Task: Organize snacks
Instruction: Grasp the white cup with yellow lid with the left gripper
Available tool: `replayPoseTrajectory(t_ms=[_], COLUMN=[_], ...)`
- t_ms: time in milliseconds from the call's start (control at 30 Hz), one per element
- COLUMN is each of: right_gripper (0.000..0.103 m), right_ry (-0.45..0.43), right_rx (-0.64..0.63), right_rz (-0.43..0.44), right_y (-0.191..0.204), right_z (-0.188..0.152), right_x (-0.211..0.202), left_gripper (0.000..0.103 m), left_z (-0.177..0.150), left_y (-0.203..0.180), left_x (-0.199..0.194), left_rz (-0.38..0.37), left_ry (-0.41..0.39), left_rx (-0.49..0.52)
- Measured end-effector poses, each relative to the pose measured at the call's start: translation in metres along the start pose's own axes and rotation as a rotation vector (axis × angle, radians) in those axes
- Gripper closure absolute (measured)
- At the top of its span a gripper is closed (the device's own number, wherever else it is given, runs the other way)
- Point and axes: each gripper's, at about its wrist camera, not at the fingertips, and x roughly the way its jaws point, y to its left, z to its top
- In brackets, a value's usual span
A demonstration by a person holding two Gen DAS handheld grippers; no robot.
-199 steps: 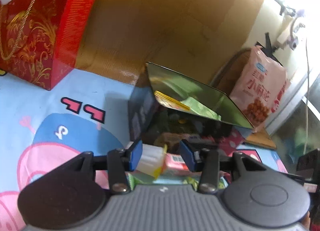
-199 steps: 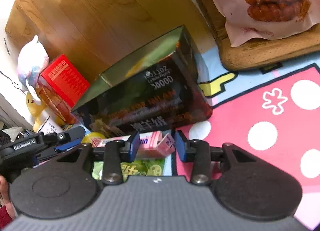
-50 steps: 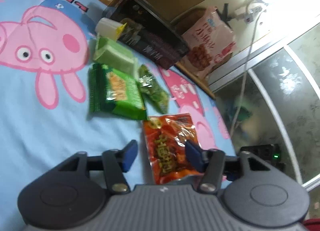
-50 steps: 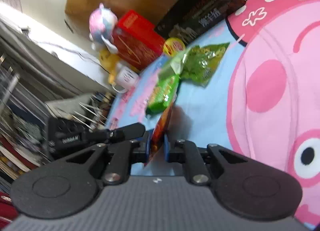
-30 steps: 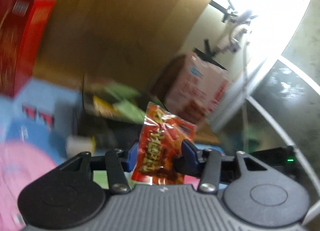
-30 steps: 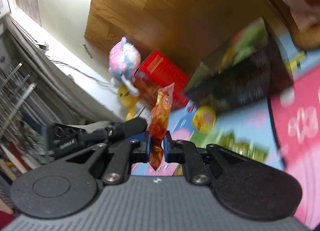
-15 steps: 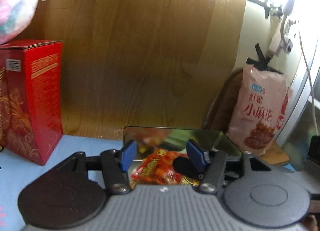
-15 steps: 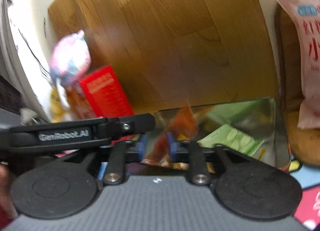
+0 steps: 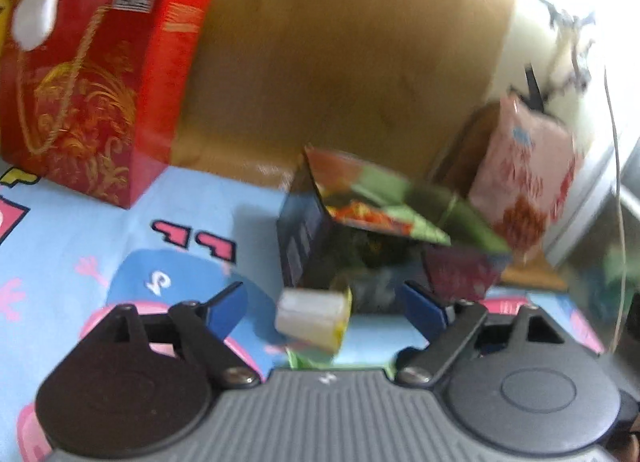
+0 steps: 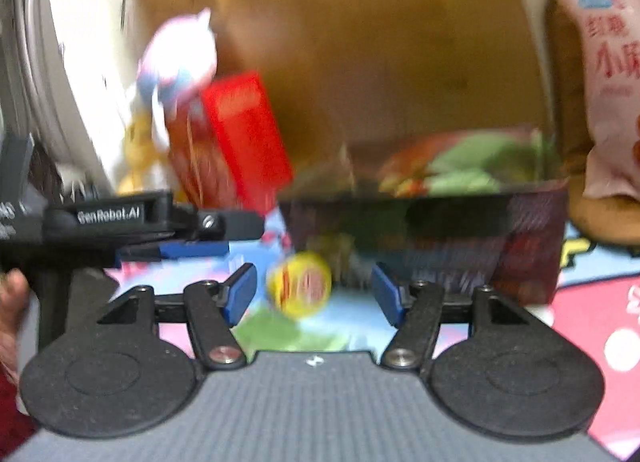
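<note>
The dark open box (image 9: pixel 360 254) stands on the cartoon mat and holds green packets and the red-orange snack bag (image 9: pixel 368 213); in the right wrist view the box (image 10: pixel 432 229) shows the same snacks at its top. My left gripper (image 9: pixel 326 306) is open and empty, above a white and yellow cup snack (image 9: pixel 312 318). My right gripper (image 10: pixel 314 294) is open and empty, with the yellow round cup snack (image 10: pixel 300 286) between its fingers on the mat. Green packets (image 10: pixel 272 330) lie below it. Both views are blurred.
A red gift box (image 9: pixel 92 93) stands at the back left with a plush toy (image 10: pixel 180 57) on it. A pink snack bag (image 9: pixel 524 181) leans at the back right on a wooden board. A wooden panel (image 9: pixel 340 61) is behind.
The red-orange bag has gone from my right gripper into the dark box. Both grippers have opened wider and pulled back and down toward the mat.
</note>
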Motion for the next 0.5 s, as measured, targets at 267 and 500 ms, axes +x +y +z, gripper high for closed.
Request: replayPoseTrajectory(t_ms=[267, 500], right_gripper=[0.037, 0.037], right_ry=[0.027, -0.014], right_rx=[0.034, 0.038], right_rz=[-0.03, -0.019], right_y=[-0.001, 0.006], right_z=[-0.015, -0.014], right_x=[0.004, 0.0], left_gripper=[0.054, 0.058], left_z=[-0.005, -0.003], left_y=[-0.016, 0.008], left_x=[0.037, 0.012], left_rz=[0.103, 0.04], left_ry=[0.089, 0.072], left_rx=[0.107, -0.023])
